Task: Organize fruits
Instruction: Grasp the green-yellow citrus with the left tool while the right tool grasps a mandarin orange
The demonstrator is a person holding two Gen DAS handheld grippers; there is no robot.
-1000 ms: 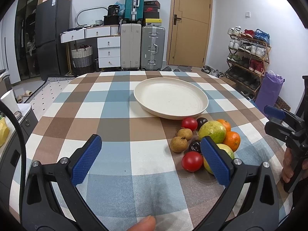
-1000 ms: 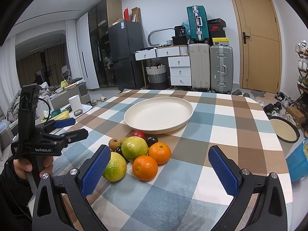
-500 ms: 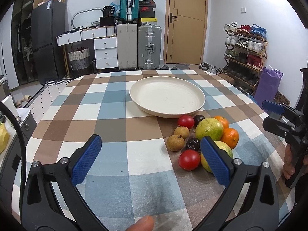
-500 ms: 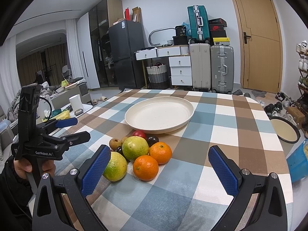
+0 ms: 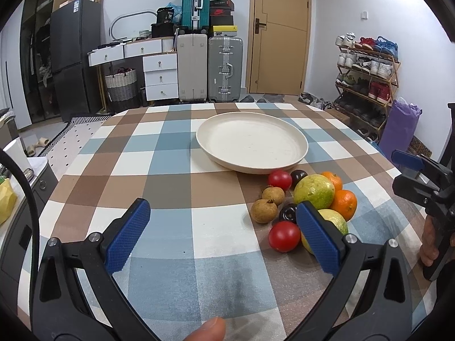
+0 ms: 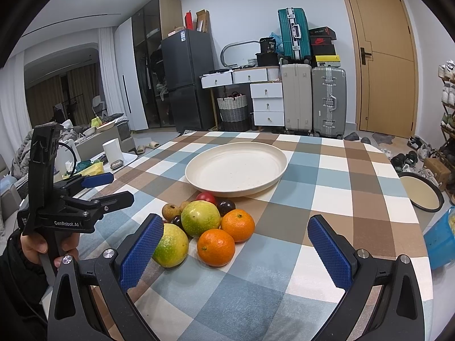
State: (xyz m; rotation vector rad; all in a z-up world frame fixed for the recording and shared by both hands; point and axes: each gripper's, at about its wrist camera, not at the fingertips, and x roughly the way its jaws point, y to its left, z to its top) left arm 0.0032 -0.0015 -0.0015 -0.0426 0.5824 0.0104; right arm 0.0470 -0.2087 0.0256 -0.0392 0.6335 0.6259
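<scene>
An empty cream plate (image 5: 251, 142) (image 6: 236, 167) sits mid-table on the checked cloth. Just in front of it lies a pile of fruit: two oranges (image 6: 216, 247), two green-yellow fruits (image 6: 200, 218), red tomatoes (image 5: 284, 236), dark plums (image 5: 287, 212) and brown longans (image 5: 264, 211). My left gripper (image 5: 223, 240) is open and empty, low over the table, left of the pile. My right gripper (image 6: 236, 251) is open and empty, just short of the oranges. Each gripper shows in the other's view: the right one (image 5: 418, 177), the left one (image 6: 109, 189).
The round table (image 5: 170, 170) drops off at its edges on all sides. A dark-rimmed pan (image 6: 421, 194) and a blue bag (image 6: 439, 240) lie beyond its right edge. Suitcases (image 5: 224, 69), drawers and a shoe rack (image 5: 366, 76) stand by the far wall.
The left gripper has drifted left and tilted up a little, so the plate and fruit sit further right in its view. The right gripper has hardly moved. Both stay open.
</scene>
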